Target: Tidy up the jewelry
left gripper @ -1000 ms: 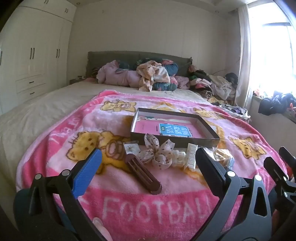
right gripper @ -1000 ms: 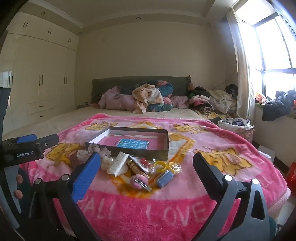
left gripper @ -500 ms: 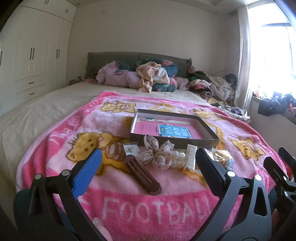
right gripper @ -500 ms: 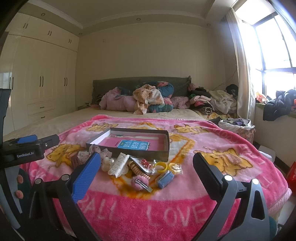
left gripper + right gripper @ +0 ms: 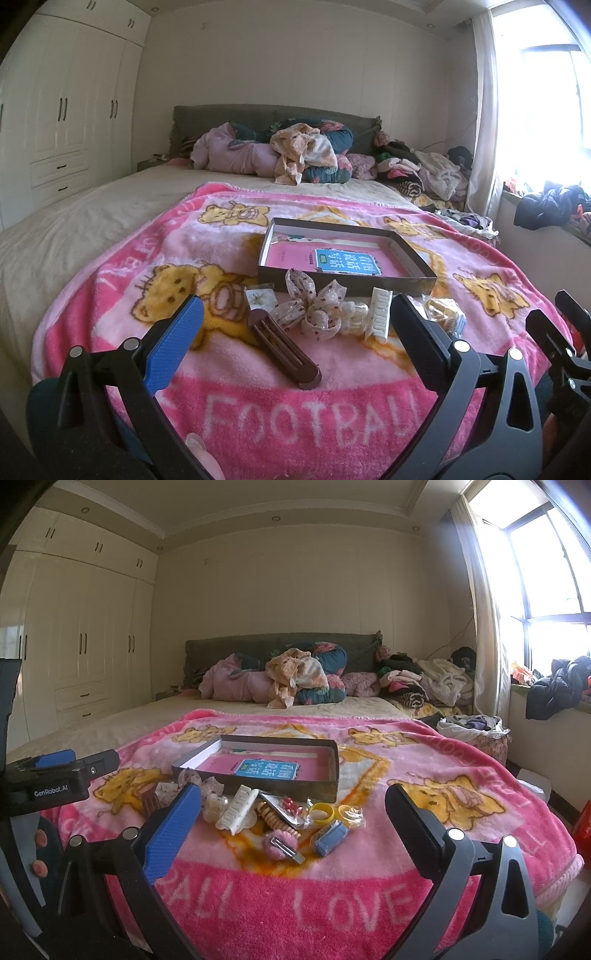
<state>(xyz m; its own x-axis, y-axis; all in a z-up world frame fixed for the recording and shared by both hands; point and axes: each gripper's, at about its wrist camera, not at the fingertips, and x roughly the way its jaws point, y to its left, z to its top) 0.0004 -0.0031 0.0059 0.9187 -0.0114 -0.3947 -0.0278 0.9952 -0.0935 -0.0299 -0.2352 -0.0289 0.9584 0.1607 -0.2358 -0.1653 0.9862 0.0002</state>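
Above the pink blanket [image 5: 295, 417], both grippers, left [image 5: 295, 328] and right [image 5: 291, 812], hang wide open and empty; judged first step: pick the brown hair clip [image 5: 282, 347] at 12 o'clock for the tray [image 5: 343, 282].

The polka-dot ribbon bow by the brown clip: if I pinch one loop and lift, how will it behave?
The ribbon bow is probably floppy: its thin loops already sag on the blanket. It looks light, so it should lift easily. It touches the brown hair clip and the clear beaded piece, so it may drag them; a pinch at the knot seems safer.
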